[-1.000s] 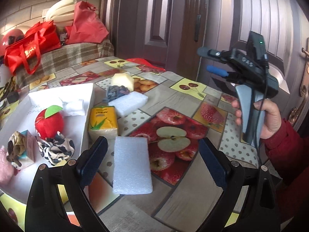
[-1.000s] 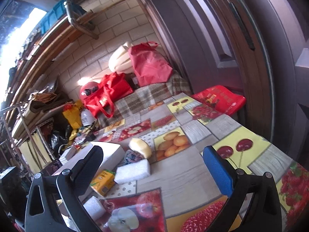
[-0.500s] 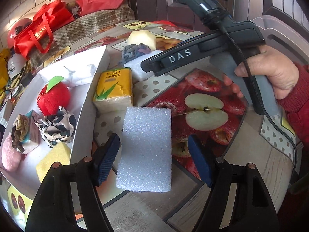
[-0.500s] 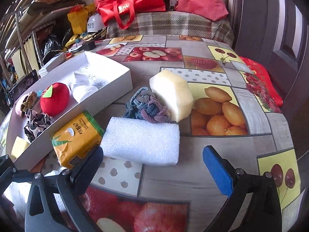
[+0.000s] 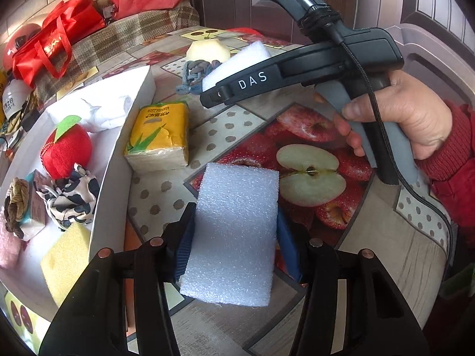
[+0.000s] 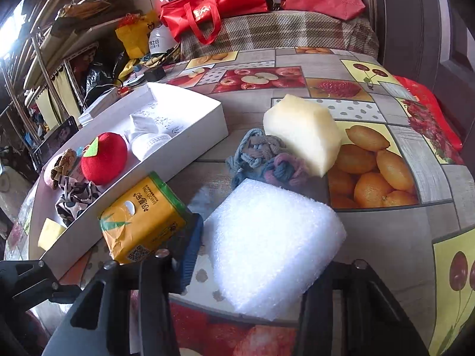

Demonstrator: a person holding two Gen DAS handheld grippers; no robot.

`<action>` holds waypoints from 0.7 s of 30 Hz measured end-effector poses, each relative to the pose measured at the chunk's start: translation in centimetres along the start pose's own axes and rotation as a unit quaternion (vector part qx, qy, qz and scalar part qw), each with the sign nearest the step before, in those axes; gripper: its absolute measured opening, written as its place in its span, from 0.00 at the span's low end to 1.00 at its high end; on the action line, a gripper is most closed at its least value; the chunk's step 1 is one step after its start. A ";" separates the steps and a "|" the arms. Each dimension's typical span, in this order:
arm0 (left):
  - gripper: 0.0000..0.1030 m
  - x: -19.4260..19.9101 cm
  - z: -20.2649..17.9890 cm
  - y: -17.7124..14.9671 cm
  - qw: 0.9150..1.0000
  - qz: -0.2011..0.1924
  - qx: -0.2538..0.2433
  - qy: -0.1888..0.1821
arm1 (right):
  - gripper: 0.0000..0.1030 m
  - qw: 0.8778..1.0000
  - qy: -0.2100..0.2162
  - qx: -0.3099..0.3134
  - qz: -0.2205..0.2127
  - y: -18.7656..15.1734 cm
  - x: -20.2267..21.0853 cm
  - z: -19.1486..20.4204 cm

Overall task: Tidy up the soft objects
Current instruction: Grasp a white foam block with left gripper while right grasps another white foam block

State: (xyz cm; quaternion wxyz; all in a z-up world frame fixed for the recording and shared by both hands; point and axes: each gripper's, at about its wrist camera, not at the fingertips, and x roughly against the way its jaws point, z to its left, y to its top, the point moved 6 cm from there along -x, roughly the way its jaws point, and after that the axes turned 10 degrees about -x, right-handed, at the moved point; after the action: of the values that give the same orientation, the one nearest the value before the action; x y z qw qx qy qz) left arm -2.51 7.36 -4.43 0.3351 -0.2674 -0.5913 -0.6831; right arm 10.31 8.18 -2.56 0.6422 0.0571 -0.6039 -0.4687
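Soft white foam blocks, two of them, lie on the fruit-patterned tablecloth (image 5: 386, 237), each with a claw around it. In the left wrist view the nearer white foam slab (image 5: 234, 234) sits lengthwise between the blue pads of the left gripper (image 5: 234, 243), whose jaws are closing; both pads touch its long sides. That view alone shows the person's right hand (image 5: 415, 127), in a red knitted sleeve, gripping the grey handle of the right tool, with the second white foam block (image 5: 243, 59) half hidden behind the tool's black body.

The right wrist view shows that second block (image 6: 273, 249) close up, between the jaws of the right gripper (image 6: 261, 255), which are closing. Its left blue pad lies against the block's edge; the right pad is hidden behind the foam, so I cannot tell how firmly it is pinched.

Just left of it is a yellow-and-green tissue pack (image 6: 142, 219), touching the wall of the open white cardboard box (image 6: 184, 148). Behind the block lie a knotted blue-grey yarn bundle (image 6: 261, 160) and a pale yellow sponge chunk (image 6: 302, 133). Inside the box, the left view shows a red plush apple (image 5: 66, 148), a black-and-white patterned cloth (image 5: 71, 201) and a yellow sponge square (image 5: 63, 261).
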 end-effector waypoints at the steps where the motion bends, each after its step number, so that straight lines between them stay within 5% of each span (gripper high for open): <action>1: 0.49 0.0 -0.3 0.1 1.000 -0.001 -0.007 0.002 | 0.27 1.000 -0.001 0.002 -0.002 -0.2 0.3 -0.1; 10: 0.49 1.2 -0.5 0.3 0.999 -0.032 -0.017 0.006 | 0.22 0.996 0.053 -0.016 -0.074 -1.2 5.2 -0.8; 21: 0.49 6.9 1.0 0.3 0.985 -0.164 0.022 0.048 | 0.22 0.971 0.066 0.007 -0.229 -3.3 12.0 2.4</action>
State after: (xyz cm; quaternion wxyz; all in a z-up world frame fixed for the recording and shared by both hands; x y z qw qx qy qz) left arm -6.66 7.30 1.17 0.2528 -0.1264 -0.6253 -0.7274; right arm 4.53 -0.51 4.68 0.5556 0.2292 -0.5340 -0.5947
